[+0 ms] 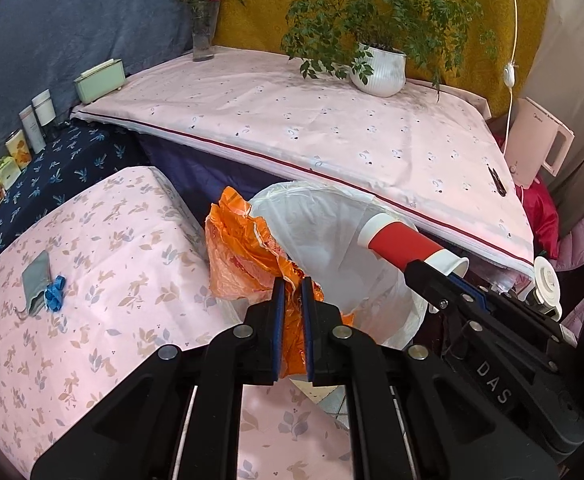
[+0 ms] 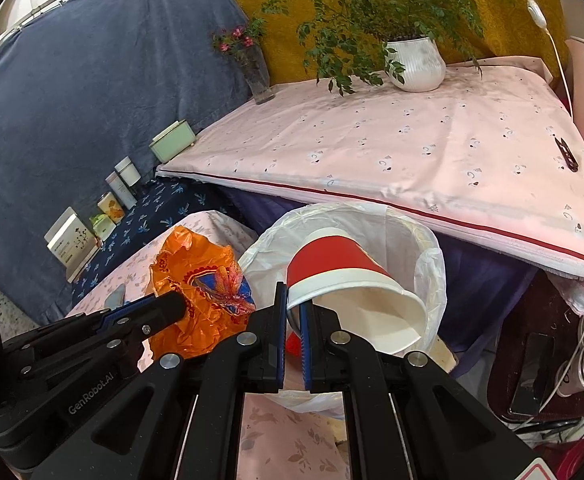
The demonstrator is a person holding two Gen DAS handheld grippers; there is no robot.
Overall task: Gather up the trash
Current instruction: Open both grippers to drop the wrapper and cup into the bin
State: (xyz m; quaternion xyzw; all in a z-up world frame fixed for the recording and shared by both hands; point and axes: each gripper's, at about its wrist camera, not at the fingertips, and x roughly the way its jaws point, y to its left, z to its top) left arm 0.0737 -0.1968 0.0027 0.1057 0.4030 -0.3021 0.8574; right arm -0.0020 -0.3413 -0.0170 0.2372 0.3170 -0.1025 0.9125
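Clamped in the left gripper's fingers, the orange plastic wrapper hangs beside the lined trash bin, close enough to drop in. Right gripper fingers pinch the red paper cup by its rim, mouth tilted over the liner so it should fall inside.

My left claw is matt black plastic with blue rubbery pads and bright metal pivot pins; so is my right claw. The wrapper is thin, crinkled orange film, glossy where it creases. The cup is smooth paper, red outside with a faint sheen, plain white inside. The bin liner is thin, translucent white plastic, wrinkled. The tablecloth is pale pink woven cloth, matt. The pot looks like ribbed white glazed ceramic, the vase clear glass.
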